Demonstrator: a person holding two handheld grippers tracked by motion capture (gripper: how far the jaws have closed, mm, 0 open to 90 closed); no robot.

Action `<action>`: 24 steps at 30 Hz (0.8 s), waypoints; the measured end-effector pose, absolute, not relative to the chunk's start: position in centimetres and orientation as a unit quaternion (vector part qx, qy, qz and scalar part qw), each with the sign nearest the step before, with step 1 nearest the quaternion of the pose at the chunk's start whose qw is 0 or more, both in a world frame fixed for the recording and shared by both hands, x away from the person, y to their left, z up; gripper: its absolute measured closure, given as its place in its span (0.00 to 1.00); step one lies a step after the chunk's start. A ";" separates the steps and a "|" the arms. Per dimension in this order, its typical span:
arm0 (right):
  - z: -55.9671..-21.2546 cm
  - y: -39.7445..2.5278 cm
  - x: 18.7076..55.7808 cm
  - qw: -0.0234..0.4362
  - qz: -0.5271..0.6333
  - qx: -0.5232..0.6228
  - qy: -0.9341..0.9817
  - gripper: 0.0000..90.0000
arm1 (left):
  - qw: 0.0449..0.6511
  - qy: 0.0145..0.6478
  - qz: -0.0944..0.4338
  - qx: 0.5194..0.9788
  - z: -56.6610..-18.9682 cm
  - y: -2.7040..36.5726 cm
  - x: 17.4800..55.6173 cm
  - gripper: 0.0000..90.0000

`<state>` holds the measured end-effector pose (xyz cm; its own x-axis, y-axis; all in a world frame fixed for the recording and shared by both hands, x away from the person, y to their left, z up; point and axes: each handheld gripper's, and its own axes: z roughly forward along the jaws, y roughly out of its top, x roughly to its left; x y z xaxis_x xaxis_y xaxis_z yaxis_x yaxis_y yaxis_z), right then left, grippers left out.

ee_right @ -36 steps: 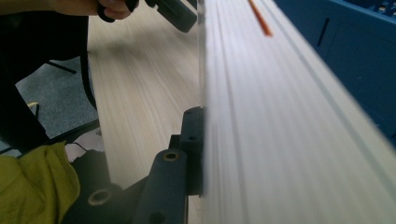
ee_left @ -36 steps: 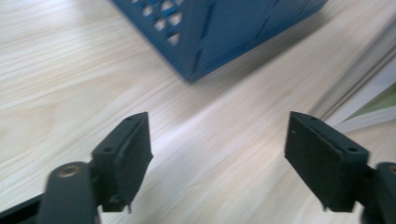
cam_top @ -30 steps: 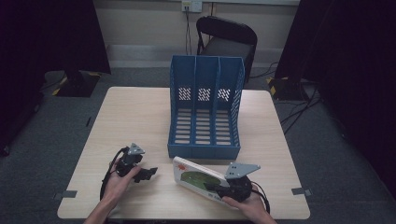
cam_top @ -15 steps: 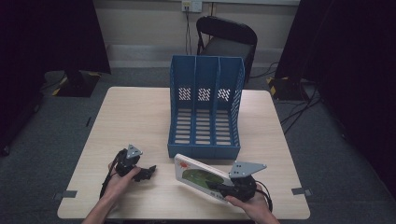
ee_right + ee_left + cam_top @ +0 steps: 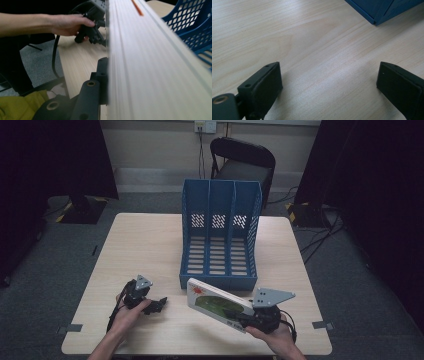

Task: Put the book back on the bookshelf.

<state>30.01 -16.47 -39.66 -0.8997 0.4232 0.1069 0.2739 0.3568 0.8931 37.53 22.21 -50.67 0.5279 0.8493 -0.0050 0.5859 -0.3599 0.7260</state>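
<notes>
A white book (image 5: 217, 301) with a green and red cover is tilted up off the table in front of the blue three-slot file rack (image 5: 220, 237). My right gripper (image 5: 240, 316) is shut on the book's near end. In the right gripper view the book's white page edge (image 5: 150, 65) runs up the middle, with one black finger (image 5: 102, 72) pressed against its left side; the other finger is hidden behind it. My left gripper (image 5: 157, 304) rests low on the table at the front left, open, with bare wood between its fingers (image 5: 329, 82).
The light wood table (image 5: 150, 245) has open room to the left of the rack and along its back edge. A corner of the rack (image 5: 384, 10) lies just ahead of the left gripper. A black chair (image 5: 240, 160) stands behind the table. Cables trail from both grippers.
The book's far end has risen a little and the right gripper has shifted slightly to the right. The left gripper has barely moved.
</notes>
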 end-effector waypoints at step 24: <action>-35.6 -19.7 33.4 0.150 0.530 0.284 0.785 0.85 | 0.346 0.447 0.190 0.803 -50.7 22.2 37.5 0.06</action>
<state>33.38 -19.68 -35.57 -0.7934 0.6052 0.0650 0.2861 0.2766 0.9174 37.53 22.21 -50.67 0.5278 0.8493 -0.0044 0.5861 -0.3605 0.7256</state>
